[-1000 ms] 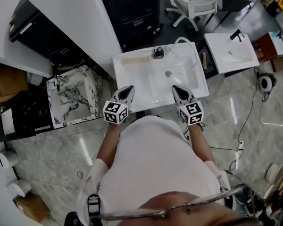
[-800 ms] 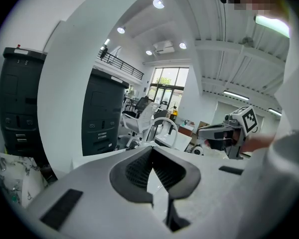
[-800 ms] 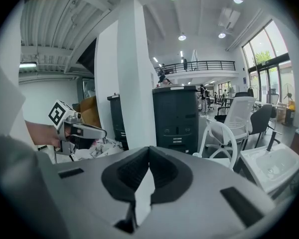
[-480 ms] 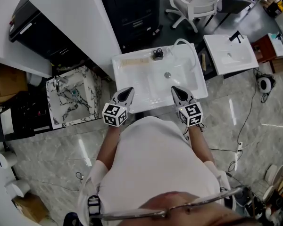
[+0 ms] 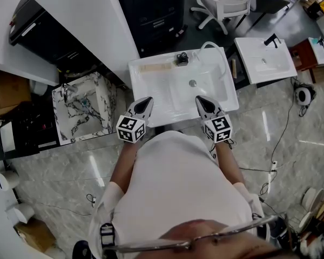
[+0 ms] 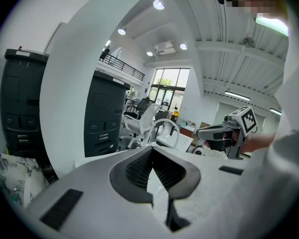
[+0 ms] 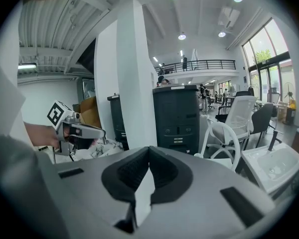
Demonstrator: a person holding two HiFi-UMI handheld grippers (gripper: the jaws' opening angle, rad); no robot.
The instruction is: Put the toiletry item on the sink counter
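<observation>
Seemingly empty, left gripper (image 5: 147, 100) closed, right gripper (image 5: 200, 100) closed, above sink (image 5: 161, 88)

Left gripper (image 6: 152, 151): jaws together at the tips, nothing between them. The dark ribbed pads (image 6: 134, 171) flare apart below the tips, and a pale white surface shows through the gap.

Just past the tips a white arched tube (image 6: 167, 126) rises. It is possibly a faucet hose, but the wide-angle warp makes this hard to tell. A white office chair (image 6: 137, 121) stands behind it.

Right side: right gripper (image 6: 199, 132) seen side-on, with its marker cube (image 6: 248, 118) at the rear and a hand (image 6: 259, 141) behind.

Left side: dark cabinet (image 6: 105, 116), white pillar (image 6: 65, 83), then a second dark cabinet (image 6: 20, 108) at the far left. A marbled basin (image 6: 5, 183) sits in the lower left corner.

Background: tall windows (image 6: 170, 86), with ceiling lights (image 6: 158, 4) overhead.
</observation>
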